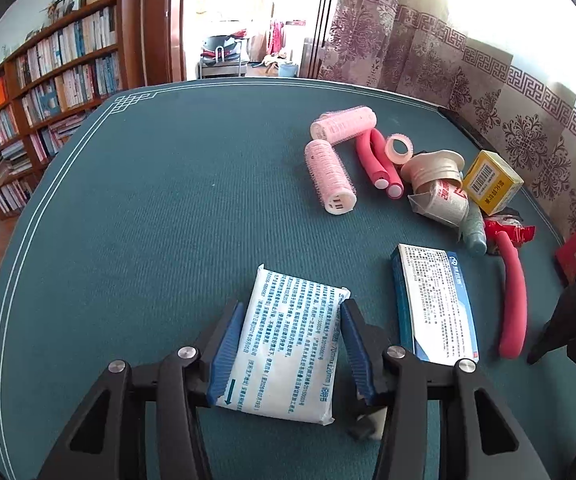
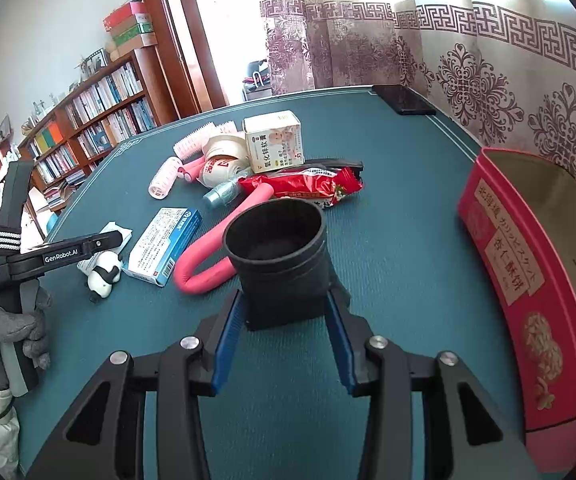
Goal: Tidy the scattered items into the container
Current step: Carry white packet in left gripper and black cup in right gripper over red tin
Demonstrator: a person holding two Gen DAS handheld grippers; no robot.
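The left gripper (image 1: 292,344) has its blue fingers (image 1: 225,350) on either side of a white printed packet (image 1: 288,344) that lies flat on the green worktop (image 1: 147,208); both pads appear to press its long edges, so it is grasped; a small panda figure (image 2: 105,274) lies just under this gripper in the right wrist view. The right gripper (image 2: 283,322) is clenched on the squared base of a black funnel-shaped piece (image 2: 277,248), wide mouth up. The red tin (image 2: 528,280), open and seemingly bare inside, stands to the right of that piece, apart from it. Scattered on the worktop: a blue-and-white box (image 1: 436,300) just right of the packet; a bent pink foam roller (image 2: 207,260) touching the funnel piece's left side; pink hair rollers (image 1: 330,176); a yellow carton (image 1: 490,182); a red snack bag (image 2: 304,184); a black phone (image 2: 404,100) at the far edge.
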